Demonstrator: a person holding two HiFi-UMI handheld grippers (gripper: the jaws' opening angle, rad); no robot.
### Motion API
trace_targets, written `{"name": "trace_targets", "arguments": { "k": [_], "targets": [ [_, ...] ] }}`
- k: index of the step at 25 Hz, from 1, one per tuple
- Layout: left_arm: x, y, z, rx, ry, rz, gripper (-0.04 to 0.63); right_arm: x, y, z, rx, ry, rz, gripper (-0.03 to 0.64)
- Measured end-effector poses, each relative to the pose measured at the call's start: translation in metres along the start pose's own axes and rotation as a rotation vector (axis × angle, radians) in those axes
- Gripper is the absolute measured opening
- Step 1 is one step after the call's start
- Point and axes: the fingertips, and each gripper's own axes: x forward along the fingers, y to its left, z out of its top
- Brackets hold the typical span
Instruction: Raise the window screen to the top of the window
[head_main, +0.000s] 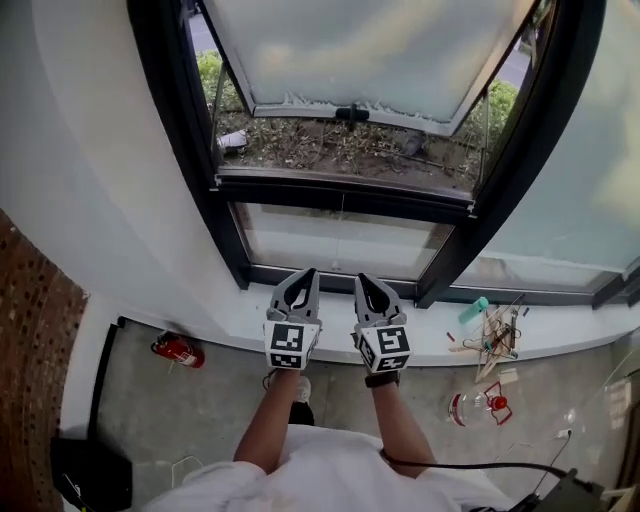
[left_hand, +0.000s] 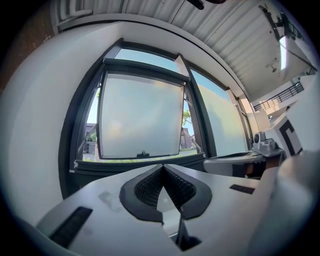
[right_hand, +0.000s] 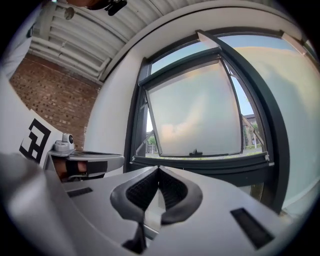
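Note:
The window (head_main: 340, 190) has a black frame, and its pale frosted panel (head_main: 370, 50) hangs tilted outward, with a small dark handle (head_main: 352, 113) on its bottom edge. My left gripper (head_main: 312, 273) and right gripper (head_main: 358, 279) sit side by side over the white sill (head_main: 250, 320), below the panel and apart from it. Both point level at the window. The jaws of each are shut with nothing between them. The left gripper view shows the panel (left_hand: 140, 115) ahead of the left gripper (left_hand: 162, 168). The right gripper view shows the same panel (right_hand: 195, 110) beyond the right gripper (right_hand: 158, 168).
A red fire extinguisher (head_main: 178, 350) lies on the floor at the left by the wall. Small clutter (head_main: 490, 335) sits on the sill at the right, and a clear bottle (head_main: 478, 407) lies on the floor below it. A brick wall (head_main: 30, 380) stands at the far left.

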Motion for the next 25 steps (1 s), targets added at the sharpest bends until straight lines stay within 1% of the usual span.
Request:
{"name": "trace_targets", "arguments": {
  "k": [2,4,6,8,10,12,14,16,19,23,25],
  "targets": [
    [0.036,0.030,0.010,0.011,-0.016,-0.013,-0.002,0.038,-0.010,0.014,-0.009,-0.026,-0.017,0.003],
    [0.066,0.053,0.020,-0.005,-0.033,-0.038,-0.002,0.070,-0.022,0.022,-0.011,-0.046,-0.060,0.003],
    [0.088,0.070,0.025,-0.031,-0.047,-0.072,0.000,0.094,-0.030,0.019,-0.012,-0.045,-0.110,0.003],
    [0.104,0.083,0.021,-0.034,-0.049,-0.098,0.000,0.114,-0.033,0.007,-0.016,-0.018,-0.133,0.003],
    [0.120,0.091,0.008,-0.039,-0.027,-0.118,0.000,0.128,-0.035,-0.009,-0.013,0.025,-0.139,0.003],
    [0.132,0.089,-0.006,-0.043,0.007,-0.148,0.000,0.135,-0.044,-0.021,0.003,0.056,-0.150,0.003],
    [0.141,0.088,-0.012,-0.034,0.025,-0.165,0.000,0.141,-0.054,-0.027,0.019,0.068,-0.158,0.003],
    [0.152,0.095,-0.008,-0.026,0.023,-0.166,0.000,0.151,-0.062,-0.028,0.035,0.059,-0.158,0.003],
    [0.170,0.105,-0.002,0.019,0.028,-0.173,0.000,0.166,-0.066,-0.025,0.044,0.024,-0.139,0.003],
    [0.193,0.097,-0.002,0.099,0.066,-0.209,0.000,0.181,-0.081,-0.024,0.039,0.020,-0.125,0.003],
    [0.204,0.093,-0.003,0.133,0.085,-0.227,0.000,0.190,-0.081,-0.020,0.001,0.021,-0.070,0.003]
  ]
}}
